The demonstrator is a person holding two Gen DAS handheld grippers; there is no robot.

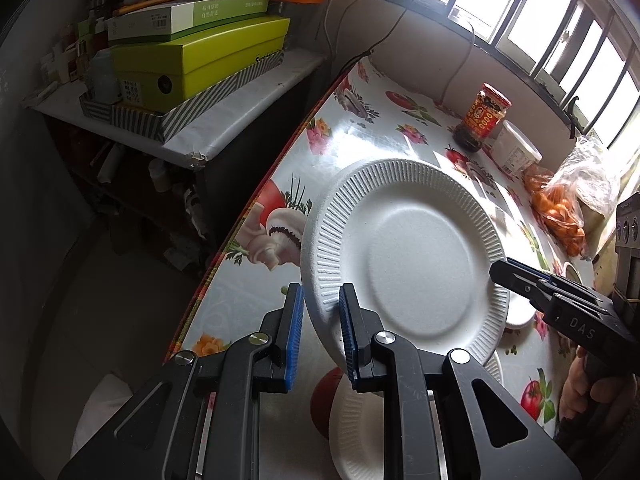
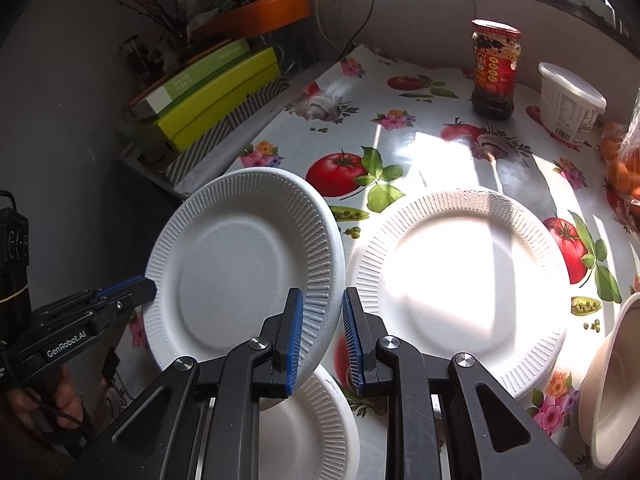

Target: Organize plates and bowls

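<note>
A white paper plate [image 1: 404,256] [image 2: 240,264] with a ribbed rim hangs tilted above the table, carried between both grippers. My left gripper [image 1: 321,288] is shut on its left rim and shows at the left of the right wrist view [image 2: 148,282]. My right gripper [image 2: 323,292] is shut on the opposite rim; in the left wrist view its black tip [image 1: 500,270] reaches in from the right. A second plate [image 2: 460,280] lies flat in sunlight on the table. A third plate [image 2: 312,420] [image 1: 356,432] lies under the held one. A pale bowl [image 2: 612,392] sits at the right edge.
The table [image 2: 400,132] has a glossy vegetable-print cloth; its left edge [image 1: 240,232] drops to the floor. At the back stand a red chili sauce jar [image 2: 494,68] and a white tub [image 2: 570,100], with a bag of oranges [image 1: 560,212] beside them. A side shelf holds green boxes [image 1: 200,64].
</note>
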